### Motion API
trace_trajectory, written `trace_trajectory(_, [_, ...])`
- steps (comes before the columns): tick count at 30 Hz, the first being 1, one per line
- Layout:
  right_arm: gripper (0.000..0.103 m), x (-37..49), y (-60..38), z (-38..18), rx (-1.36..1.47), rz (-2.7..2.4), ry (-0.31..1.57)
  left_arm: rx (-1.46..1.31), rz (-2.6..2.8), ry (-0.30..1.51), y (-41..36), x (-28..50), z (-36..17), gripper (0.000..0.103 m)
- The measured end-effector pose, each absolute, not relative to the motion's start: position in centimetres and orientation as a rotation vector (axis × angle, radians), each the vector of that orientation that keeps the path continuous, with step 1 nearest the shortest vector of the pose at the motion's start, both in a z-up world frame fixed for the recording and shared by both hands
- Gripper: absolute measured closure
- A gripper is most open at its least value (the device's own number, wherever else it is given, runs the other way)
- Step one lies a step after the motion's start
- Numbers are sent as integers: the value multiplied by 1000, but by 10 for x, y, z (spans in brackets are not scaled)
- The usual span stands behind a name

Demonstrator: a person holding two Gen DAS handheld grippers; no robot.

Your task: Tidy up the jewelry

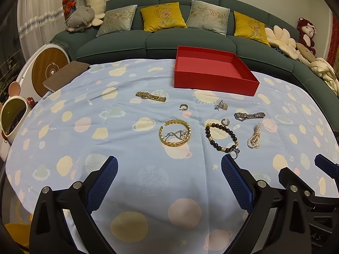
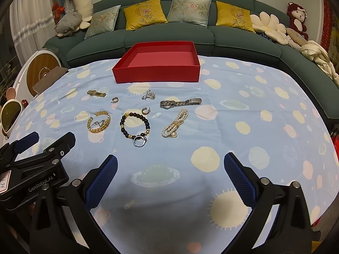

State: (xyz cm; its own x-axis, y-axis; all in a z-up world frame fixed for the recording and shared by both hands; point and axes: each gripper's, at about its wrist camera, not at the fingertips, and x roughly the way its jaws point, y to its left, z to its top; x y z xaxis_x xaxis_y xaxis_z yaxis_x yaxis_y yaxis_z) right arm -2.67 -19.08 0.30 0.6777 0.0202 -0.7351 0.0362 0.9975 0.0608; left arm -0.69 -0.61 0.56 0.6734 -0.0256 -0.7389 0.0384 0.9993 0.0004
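A table under a blue cloth point(image 2: 264, 127) carries everything. At its far edge stands one red box point(image 2: 156, 72), open-topped and with nothing in it, well apart from both grippers. All the jewelry lies between the box and the grippers, none of it touched.

Counted by size: two watches, one gold point(image 2: 96, 93) at the left and one silver point(image 2: 180, 103) towards the right. Three bracelets: a gold cuff point(image 2: 99, 122) with a small silver piece inside its ring, a dark bead bracelet point(image 2: 135, 125), and a pearl strand point(image 2: 175, 123) folded on itself. One silver ring point(image 2: 139, 141) touches the near edge of the bead bracelet. Two small hoop earrings point(image 2: 115, 100) lie apart, one by the gold watch, the other point(image 2: 145, 111) just beyond the beads. One small silver cluster point(image 2: 149, 94) sits near the box; what it is cannot be told.

The left gripper point(image 1: 169, 180) hovers over bare cloth, its blue pads spread wide, holding nothing; the ring is just beyond its right finger. The right gripper point(image 2: 170, 177) stands equally wide, also with nothing in it, the ring and beads a little ahead of its left finger.
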Motion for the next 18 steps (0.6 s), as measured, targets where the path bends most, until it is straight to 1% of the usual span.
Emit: trace_trajectory(18, [5,-26,-192,2,84,-9,832,12,-40,835,-6,-6,4,7])
